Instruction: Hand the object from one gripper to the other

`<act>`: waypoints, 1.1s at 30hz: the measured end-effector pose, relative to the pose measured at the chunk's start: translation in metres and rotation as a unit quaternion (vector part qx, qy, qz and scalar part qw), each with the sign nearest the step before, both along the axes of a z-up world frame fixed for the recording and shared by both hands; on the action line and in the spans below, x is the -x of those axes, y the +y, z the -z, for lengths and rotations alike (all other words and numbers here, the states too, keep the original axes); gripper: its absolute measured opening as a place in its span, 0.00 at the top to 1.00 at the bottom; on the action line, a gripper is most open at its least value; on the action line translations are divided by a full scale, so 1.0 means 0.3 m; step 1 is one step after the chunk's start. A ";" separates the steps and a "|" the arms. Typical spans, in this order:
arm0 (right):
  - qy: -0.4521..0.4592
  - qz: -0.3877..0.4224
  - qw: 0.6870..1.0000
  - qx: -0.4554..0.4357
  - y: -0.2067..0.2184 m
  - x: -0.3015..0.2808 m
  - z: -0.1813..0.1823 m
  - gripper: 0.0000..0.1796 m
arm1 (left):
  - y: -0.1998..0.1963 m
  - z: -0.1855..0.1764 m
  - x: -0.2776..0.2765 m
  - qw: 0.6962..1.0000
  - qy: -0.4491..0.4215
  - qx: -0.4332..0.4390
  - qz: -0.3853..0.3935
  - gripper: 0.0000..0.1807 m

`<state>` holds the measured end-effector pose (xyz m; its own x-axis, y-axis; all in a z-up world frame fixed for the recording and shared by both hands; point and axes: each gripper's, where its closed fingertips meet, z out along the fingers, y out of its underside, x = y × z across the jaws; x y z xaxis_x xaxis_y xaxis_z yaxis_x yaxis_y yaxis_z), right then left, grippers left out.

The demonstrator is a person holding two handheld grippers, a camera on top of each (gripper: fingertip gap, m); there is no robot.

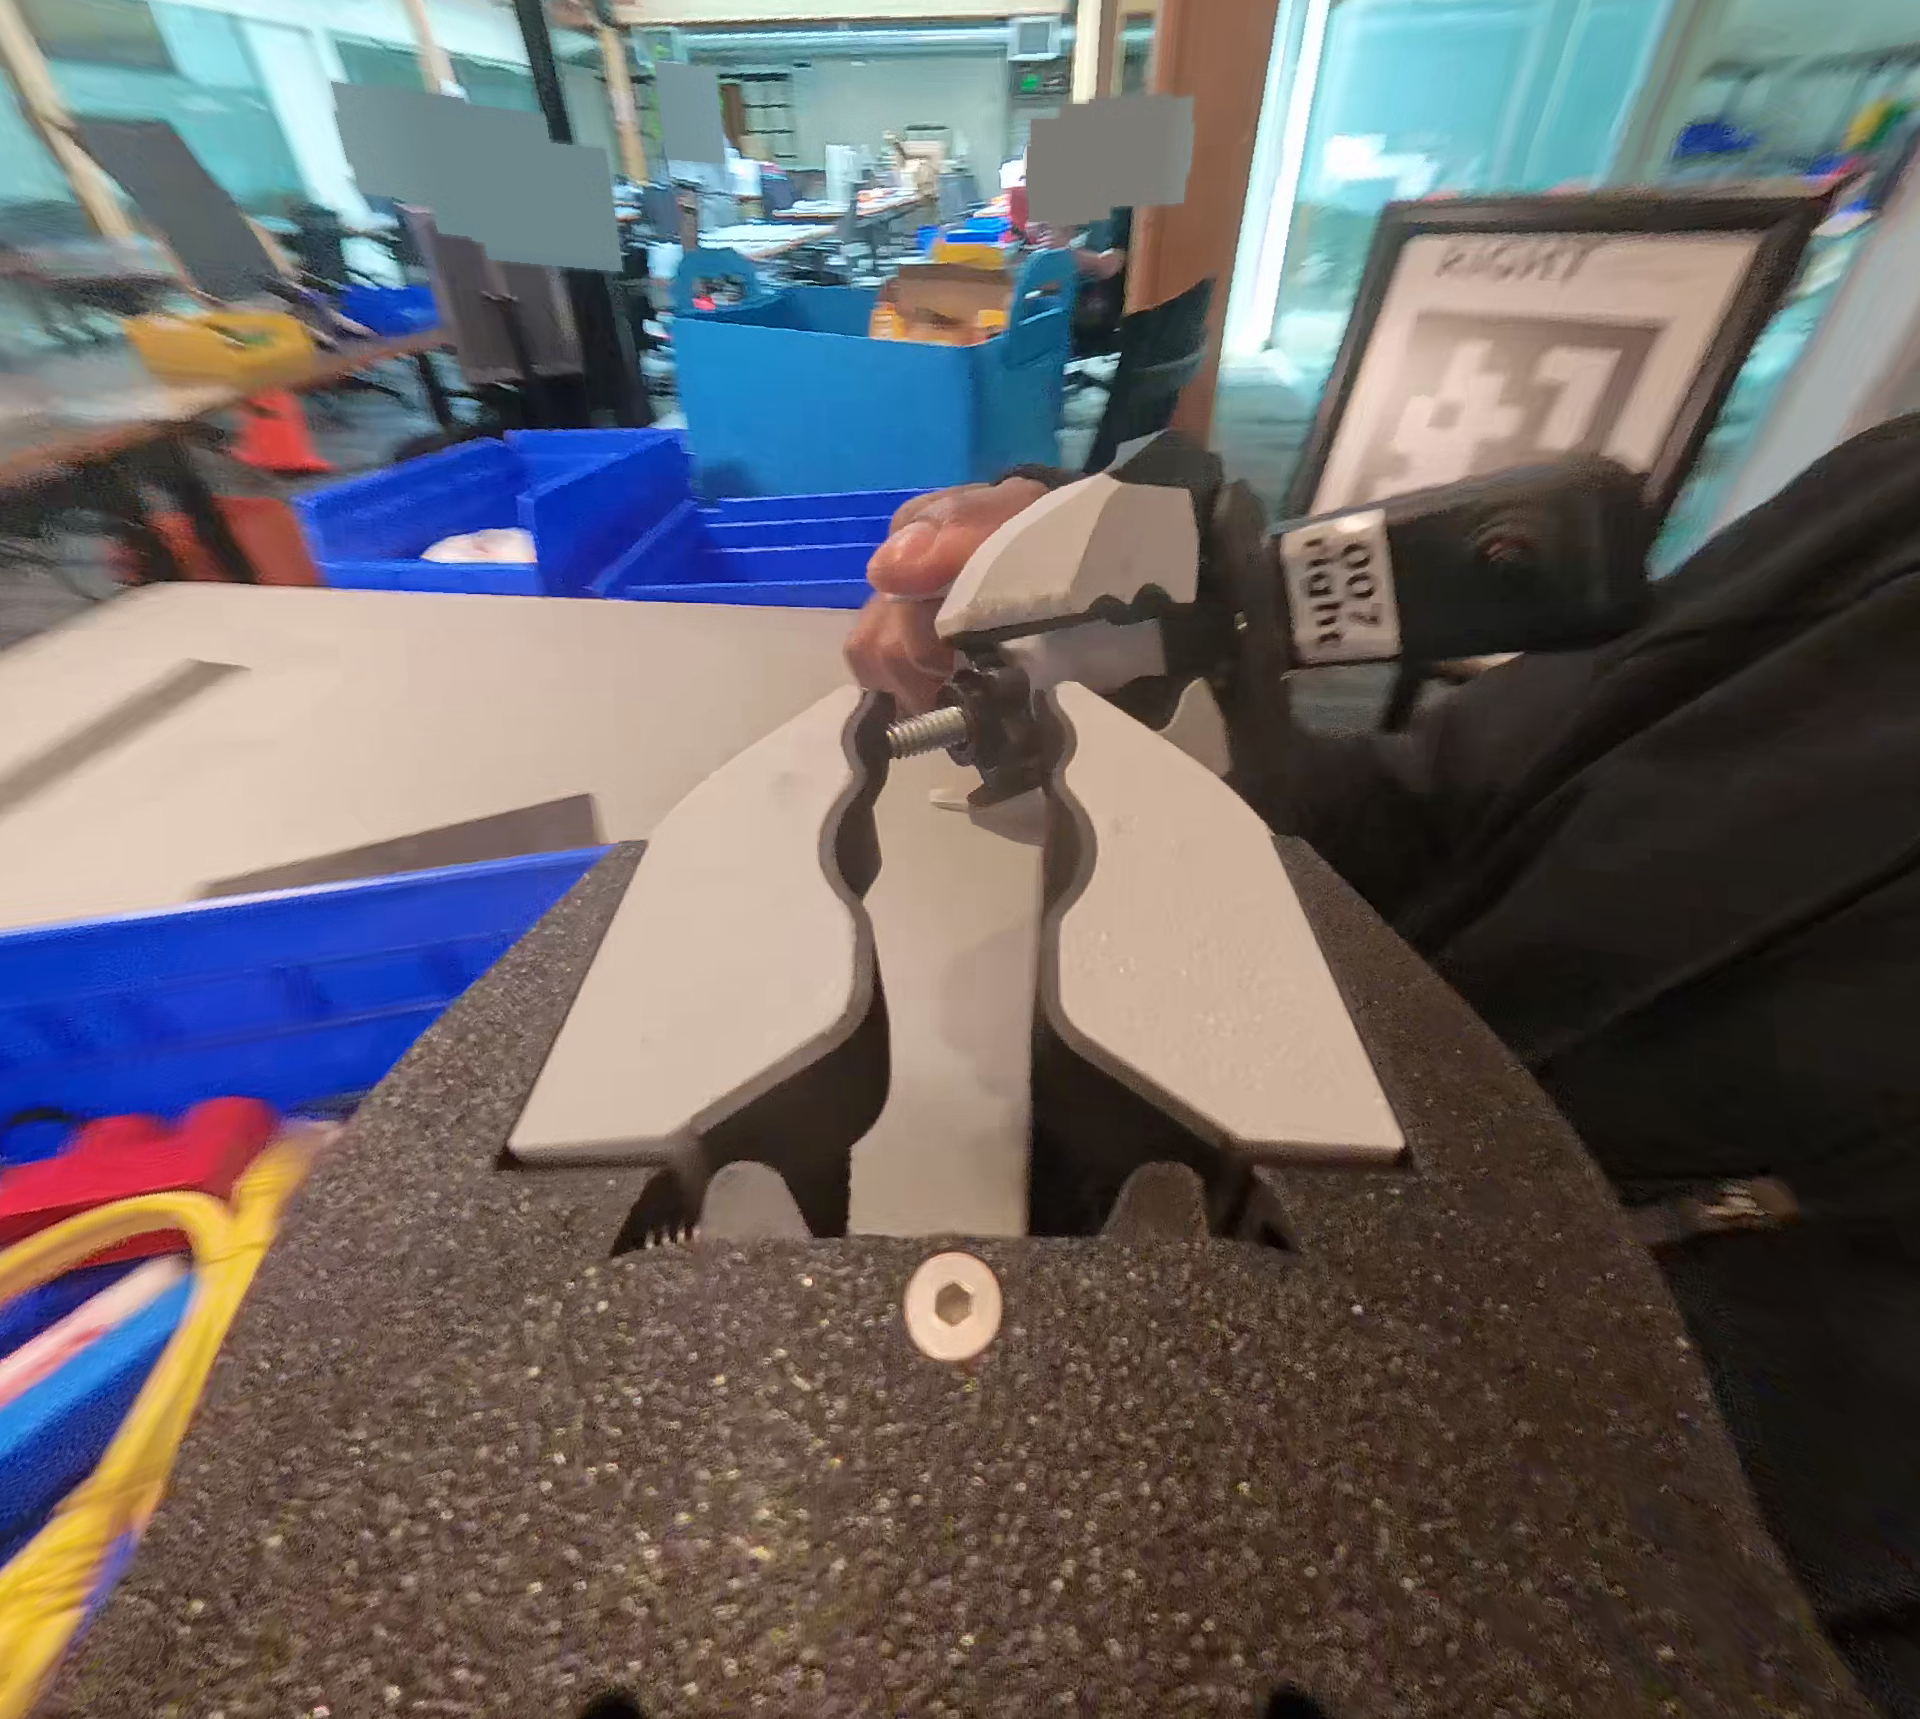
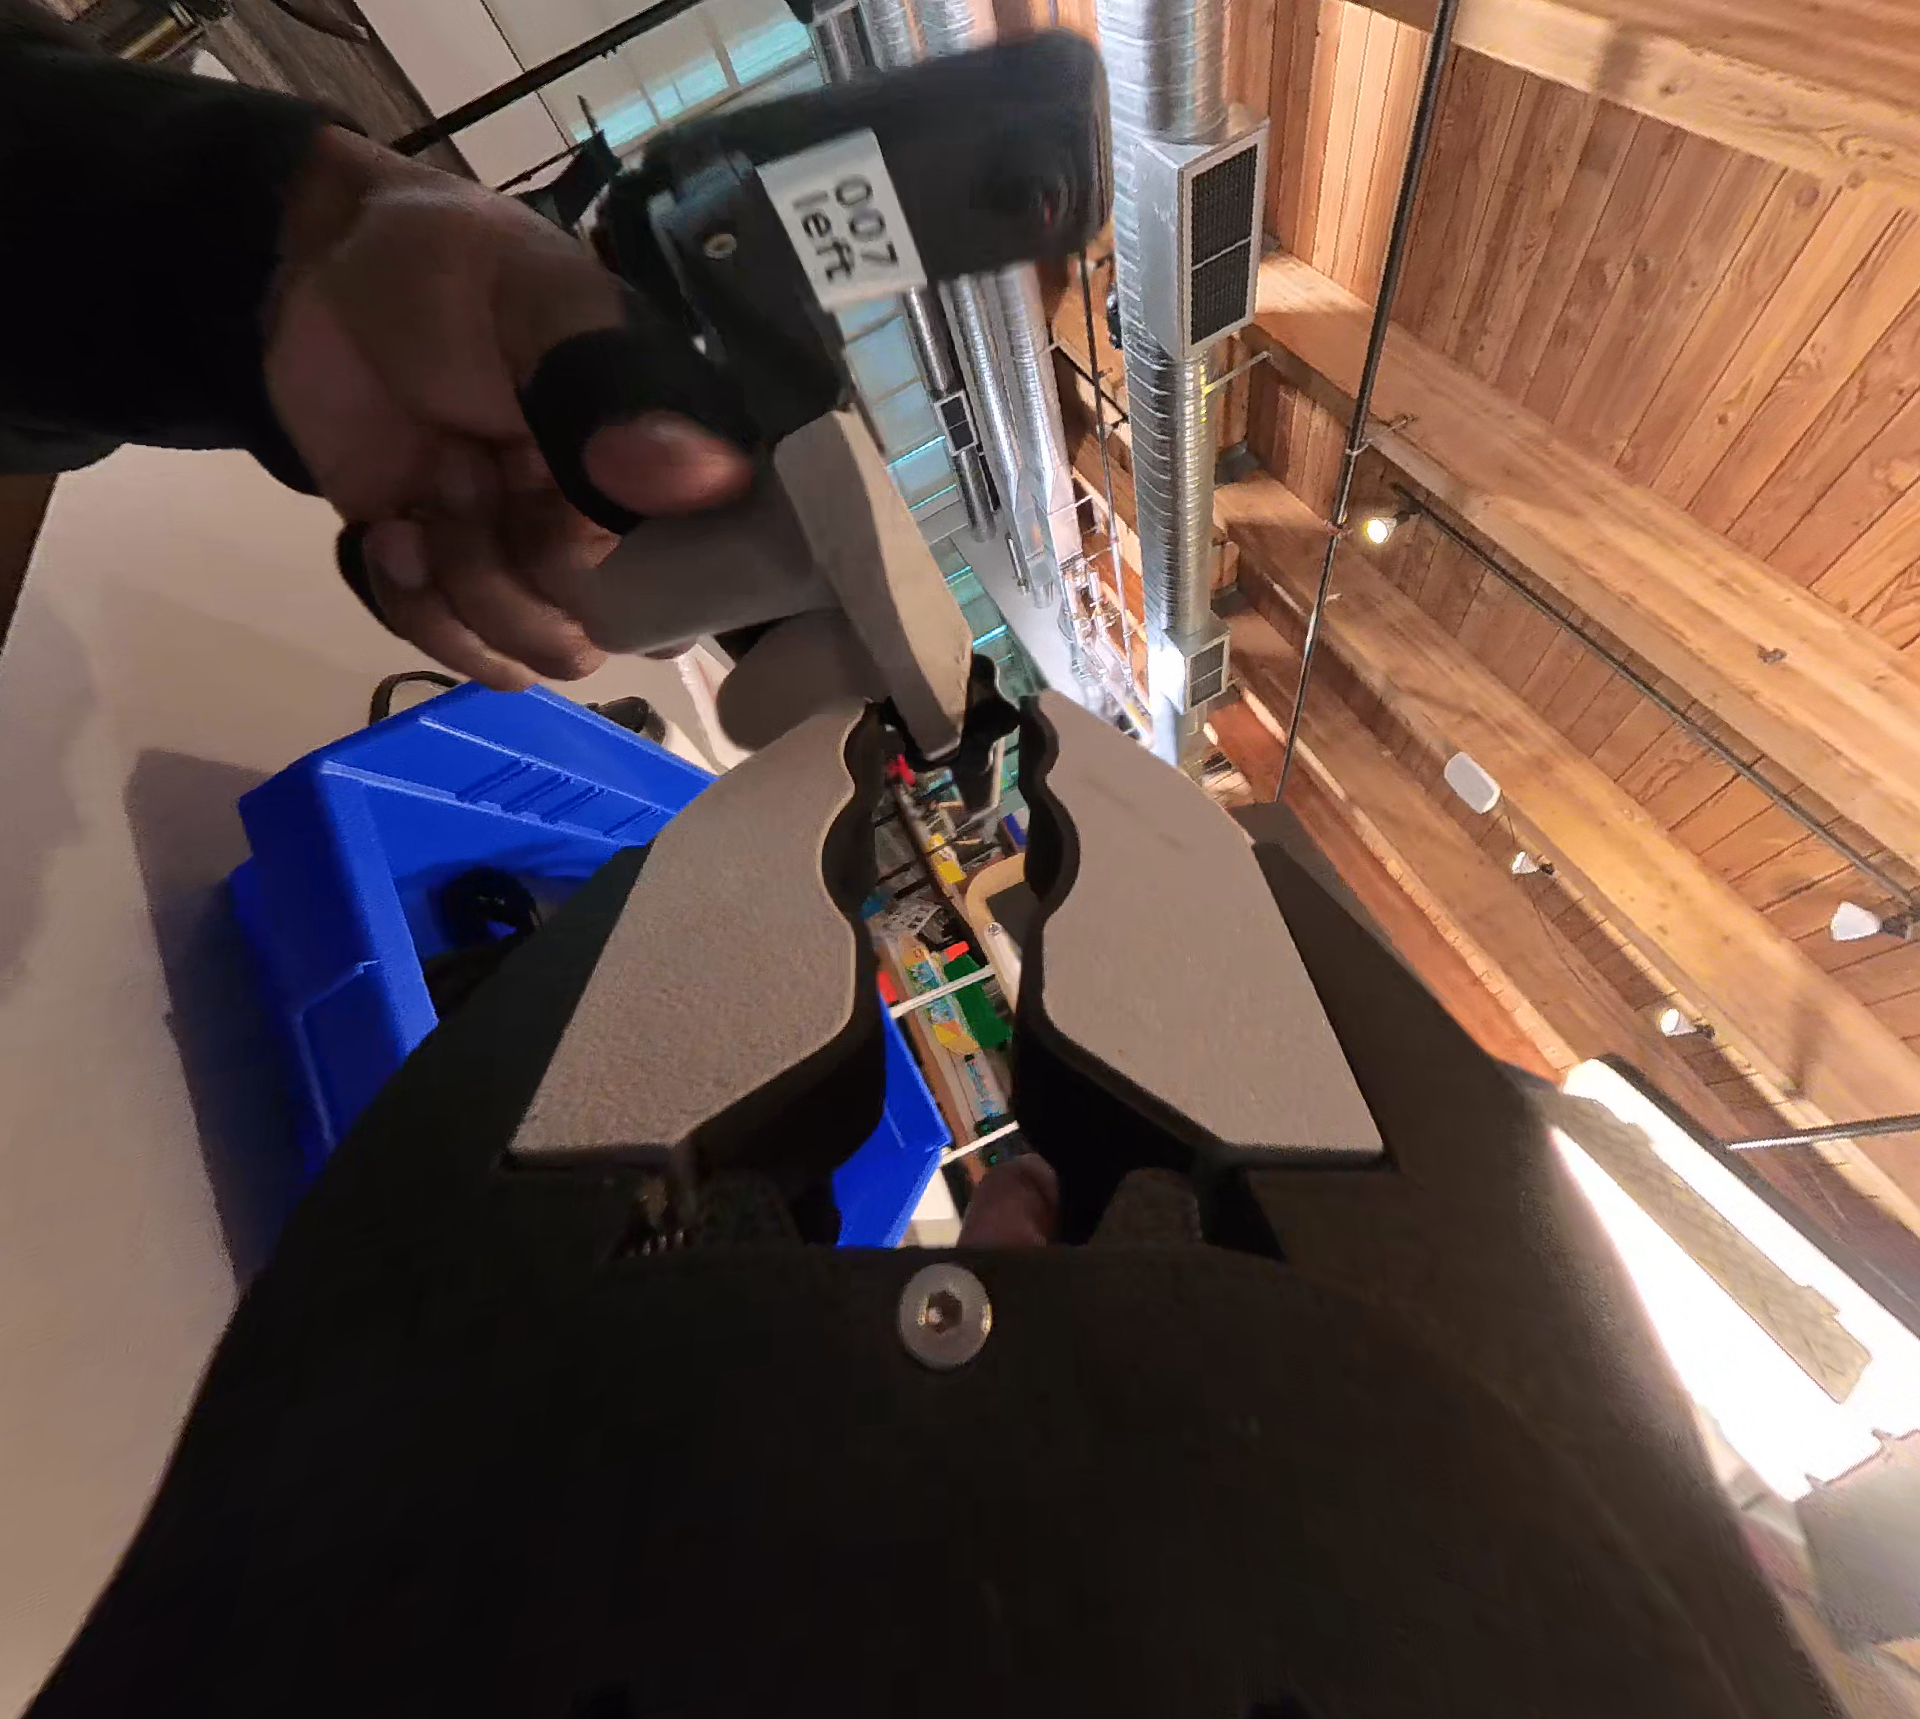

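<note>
A black knob with a threaded metal screw (image 1: 1003, 729) sits between the tips of my left gripper (image 1: 966, 724). The screw end presses one pad and the knob presses the other. My right gripper (image 1: 966, 641) comes in from the right, and its narrow jaws are closed on the top of the knob. In the right wrist view, my right gripper (image 2: 945, 724) has the black knob (image 2: 982, 734) between its tips. A grey finger of the left gripper (image 2: 894, 609) reaches down into the same gap. A hand (image 2: 436, 381) holds the left gripper. Most of the knob is hidden in that view.
The grippers meet above a white table (image 1: 416, 713). A blue bin (image 1: 208, 973) with coloured toys (image 1: 104, 1254) stands at the near left, and it also shows in the right wrist view (image 2: 416, 838). More blue bins (image 1: 468, 516) stand behind. A framed marker board (image 1: 1538, 360) stands at the right. Left and right tips are no more than a few centimetres apart.
</note>
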<state>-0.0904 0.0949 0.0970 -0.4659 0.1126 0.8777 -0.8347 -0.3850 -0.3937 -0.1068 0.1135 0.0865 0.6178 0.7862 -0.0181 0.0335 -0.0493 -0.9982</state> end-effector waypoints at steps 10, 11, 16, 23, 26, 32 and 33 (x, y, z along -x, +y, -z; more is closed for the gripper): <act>-0.322 -0.181 0.885 -0.283 0.020 0.028 0.025 0.82 | -0.054 -0.039 -0.020 0.886 0.227 0.365 -0.175 0.84; -0.349 -0.210 0.862 -0.302 0.029 0.012 0.015 0.82 | -0.050 -0.035 -0.017 0.876 0.234 0.383 -0.179 0.84; -0.393 -0.212 0.822 -0.353 0.002 -0.042 0.042 0.84 | -0.017 -0.001 -0.001 0.832 0.269 0.453 -0.174 0.84; -0.334 -0.134 0.891 -0.278 -0.022 0.012 0.023 0.87 | -0.046 0.017 0.018 0.878 0.208 0.396 -0.169 0.83; -0.244 -0.043 0.948 -0.198 -0.018 0.067 -0.001 0.88 | -0.060 0.018 0.007 0.946 0.128 0.270 -0.127 0.82; -0.059 0.079 0.990 -0.103 -0.016 0.071 -0.001 0.87 | -0.044 -0.030 -0.034 1.000 0.002 -0.022 0.000 0.80; -0.039 0.085 0.991 -0.100 -0.020 0.060 0.008 0.87 | -0.043 -0.027 -0.031 0.999 -0.007 -0.035 0.006 0.81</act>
<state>-0.1085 0.0890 0.0947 -0.5218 0.0226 0.8528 -0.8452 -0.1494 -0.5132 -0.0974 0.1007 0.0947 0.6277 0.7771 0.0460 0.0471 0.0210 -0.9987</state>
